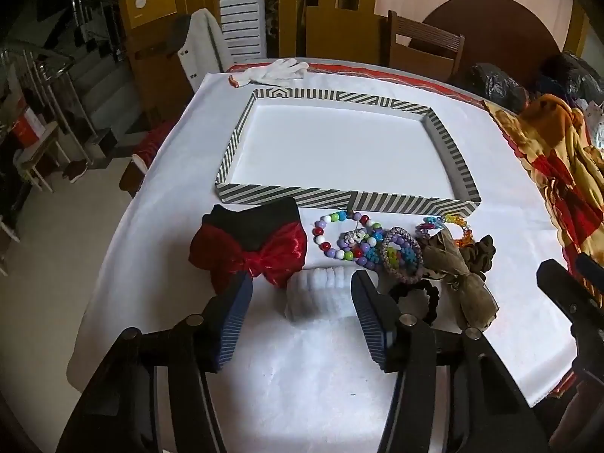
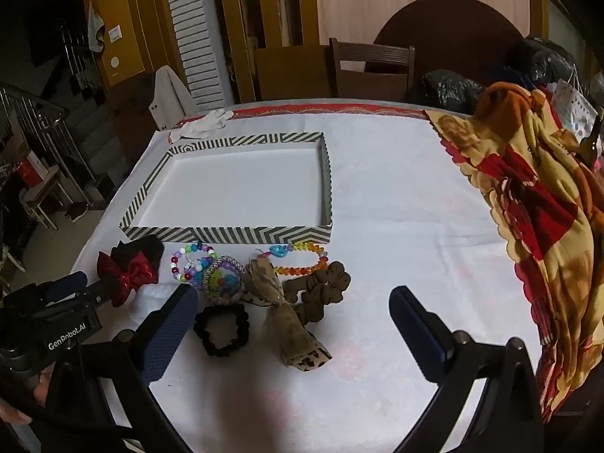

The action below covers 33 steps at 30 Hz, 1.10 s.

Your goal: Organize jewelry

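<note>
One striped tray [image 1: 381, 204] lay on the white cloth [image 2: 396, 226]; before it lay one red bow [image 1: 251, 256], three bead bracelets [image 1: 339, 238], two scrunchies [image 2: 222, 328]; the left gripper [image 1: 302, 302] stood parted around a white band [image 1: 321, 294]; the right gripper [image 2: 294, 309] gaped wide, holding nothing.

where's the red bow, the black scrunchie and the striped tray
red bow [image 1: 260, 260], left wrist view, on its centre knot
black scrunchie [image 2: 222, 327], right wrist view, on its near-left rim
striped tray [image 2: 226, 234], right wrist view, on its near outer wall
</note>
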Motion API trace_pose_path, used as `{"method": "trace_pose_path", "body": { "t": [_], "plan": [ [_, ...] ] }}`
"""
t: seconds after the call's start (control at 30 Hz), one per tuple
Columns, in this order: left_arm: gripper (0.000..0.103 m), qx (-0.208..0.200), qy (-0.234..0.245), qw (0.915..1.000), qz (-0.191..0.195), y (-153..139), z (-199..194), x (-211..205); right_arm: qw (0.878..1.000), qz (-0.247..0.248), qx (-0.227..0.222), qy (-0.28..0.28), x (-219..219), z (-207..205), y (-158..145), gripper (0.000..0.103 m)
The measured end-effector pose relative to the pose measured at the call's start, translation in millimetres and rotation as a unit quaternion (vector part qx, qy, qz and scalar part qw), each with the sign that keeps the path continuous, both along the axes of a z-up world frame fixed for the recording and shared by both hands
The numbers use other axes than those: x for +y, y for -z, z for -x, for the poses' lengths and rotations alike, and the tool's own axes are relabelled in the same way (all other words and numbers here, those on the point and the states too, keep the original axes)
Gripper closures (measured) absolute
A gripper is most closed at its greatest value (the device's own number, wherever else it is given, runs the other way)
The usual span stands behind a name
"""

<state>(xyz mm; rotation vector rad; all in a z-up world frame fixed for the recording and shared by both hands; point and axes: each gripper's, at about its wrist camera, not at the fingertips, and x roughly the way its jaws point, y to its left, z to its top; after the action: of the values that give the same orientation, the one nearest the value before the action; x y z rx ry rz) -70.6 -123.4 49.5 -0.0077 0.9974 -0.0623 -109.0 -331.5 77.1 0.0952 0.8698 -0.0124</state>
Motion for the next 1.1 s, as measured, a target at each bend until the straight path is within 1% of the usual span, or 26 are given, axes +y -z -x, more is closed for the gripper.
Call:
{"method": "trace_pose_path", "body": {
  "t": [0.1,0.27,0.33,0.47,0.63,0.67,0.77,0.87,0.9,1.1],
  "plan": [
    [0.059,-0.002,0.002,1.0000,-0.003,-1.0,-1.0,1.2,1.000,-0.006,0.007,0.001,-3.9,-5.0,-2.1,0.000],
    [0.059,0.000,0.006,1.0000,-0.004,-1.1,-3.7,4.5,1.000,0.002,0.008,0.001,7.0,-3.9,2.5,0.000],
    [0.059,0.003,0.013,0.9999,-0.003,-0.5,-4.5,4.1,1.000,-0.002,0.013,-0.002,5.7,-7.2,-1.2,0.000],
    [0.059,0.007,0.017,0.9998,-0.003,-0.3,-5.7,5.6,1.000,-0.003,0.019,-0.010,12.5,-8.5,3.0,0.000],
    [0.059,0.007,0.017,0.9998,0.011,-1.0,-7.0,10.6,1.000,0.007,0.018,-0.014,21.1,-10.6,5.8,0.000],
    [0.059,0.007,0.016,0.9998,0.008,-0.7,-7.7,11.4,0.999,0.007,0.030,-0.014,21.1,-11.4,6.1,0.000],
    [0.059,0.004,0.019,0.9998,0.006,-1.2,-7.6,12.3,0.999,0.012,0.039,-0.014,20.9,-13.8,8.5,0.000],
    [0.060,-0.001,0.019,0.9998,0.005,-1.7,-7.8,12.1,0.999,0.002,0.045,-0.019,21.2,-14.4,7.7,0.000],
    [0.061,-0.003,0.020,0.9998,-0.001,-1.4,-8.0,11.0,0.999,-0.005,0.033,-0.020,22.3,-13.3,7.2,0.000],
    [0.062,0.001,0.015,0.9999,-0.009,1.7,-9.1,12.2,0.999,0.003,0.026,-0.024,24.7,-13.3,9.9,0.000]
  ]
}}
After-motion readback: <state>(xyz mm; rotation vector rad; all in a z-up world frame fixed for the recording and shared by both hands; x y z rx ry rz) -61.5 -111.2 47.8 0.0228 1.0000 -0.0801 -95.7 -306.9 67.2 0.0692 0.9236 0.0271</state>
